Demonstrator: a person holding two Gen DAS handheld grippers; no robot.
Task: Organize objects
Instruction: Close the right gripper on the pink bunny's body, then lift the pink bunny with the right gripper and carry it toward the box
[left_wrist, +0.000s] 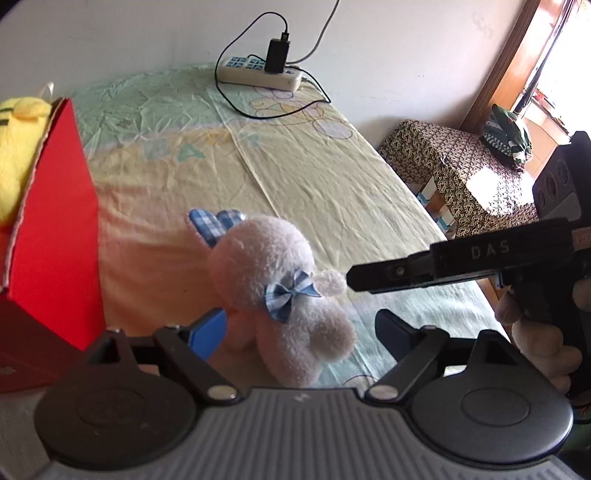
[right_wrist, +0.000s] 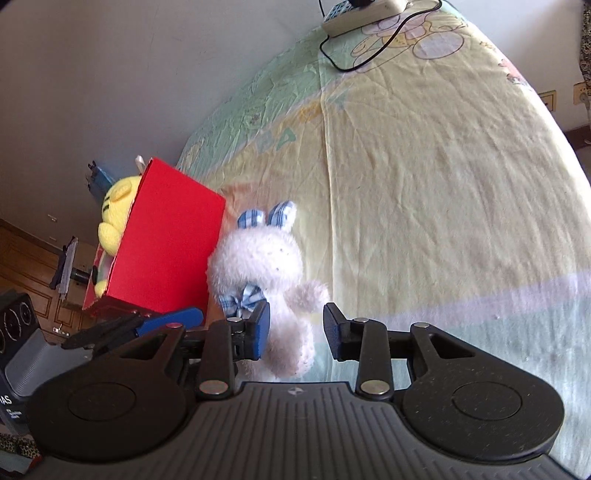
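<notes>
A white plush bunny (left_wrist: 266, 258) with blue checked ears and bow sits upright on the bed sheet (left_wrist: 314, 177), beside a red box (left_wrist: 59, 221). A yellow plush toy (left_wrist: 14, 147) lies in the box. My left gripper (left_wrist: 299, 328) is open, with the bunny in the gap and clear of the right finger. My right gripper (right_wrist: 295, 328) is open around the bunny's (right_wrist: 258, 258) lower body; its right pad is clear of the fur. From the left wrist view, the right gripper's (left_wrist: 354, 280) tip is next to the bunny's arm. The red box (right_wrist: 170, 240) and yellow toy (right_wrist: 114, 206) lie left.
A power strip (left_wrist: 258, 74) with a black charger and cable lies at the far end of the bed by the wall. A stool with a patterned cover (left_wrist: 454, 173) stands right of the bed, with a green bag (left_wrist: 506, 136) on it. A person's hand (left_wrist: 539, 332) holds the right gripper.
</notes>
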